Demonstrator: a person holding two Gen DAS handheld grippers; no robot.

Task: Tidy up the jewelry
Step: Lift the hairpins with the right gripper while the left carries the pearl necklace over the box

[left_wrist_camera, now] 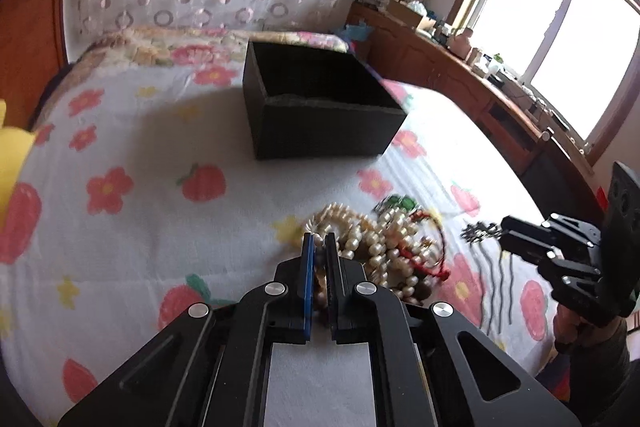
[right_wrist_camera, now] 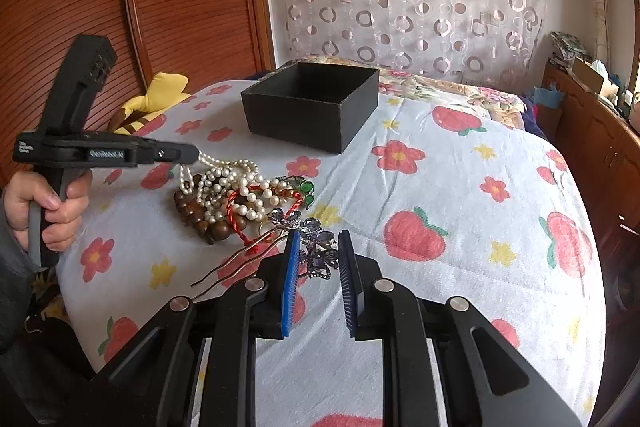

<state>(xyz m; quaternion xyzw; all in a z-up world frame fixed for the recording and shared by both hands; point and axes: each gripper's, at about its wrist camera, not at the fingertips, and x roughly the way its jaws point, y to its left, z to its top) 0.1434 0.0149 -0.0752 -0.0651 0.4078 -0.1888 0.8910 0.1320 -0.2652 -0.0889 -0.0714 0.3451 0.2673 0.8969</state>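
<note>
**Left wrist view: pearls pinched, box straight ahead**

Left wrist view shows the left gripper [left_wrist_camera: 319,243] with its fingers [left_wrist_camera: 308,267] drawn narrow, nearly together, and pearl beads wedged in the slit between the pads. The strand belongs to the jewelry pile [left_wrist_camera: 384,247], a tangle of pearl necklaces, a red cord and a green-stoned piece lying on the flowered bed cover [left_wrist_camera: 160,227]. In the right wrist view the same gripper [right_wrist_camera: 192,151] has its tips at the far left edge of the pile, and a loop of the pearl necklace [right_wrist_camera: 224,179] hangs from them down to the heap, where it lies beside a bracelet of brown wooden beads [right_wrist_camera: 200,215].

The black open box [left_wrist_camera: 320,107] sits further up the bed, well apart from the pile and almost directly in line with the left fingers. Its interior looks empty as far as can be seen. So the carry for this hand is forward and up over the near wall. The snag risk, I judge, is that the pinched strand is knotted with the others and will drag the heap along.

The right gripper [right_wrist_camera: 318,259] holds the jewelled head of a butterfly hairpin [right_wrist_camera: 316,247] between moderately parted fingers; the pads appear to press on it, though contact on the right pad is hard to confirm. The pin's wavy prongs trail down and to the left. From this hand the box [right_wrist_camera: 316,103] lies ahead too, but the left hand is the nearer one.
</note>
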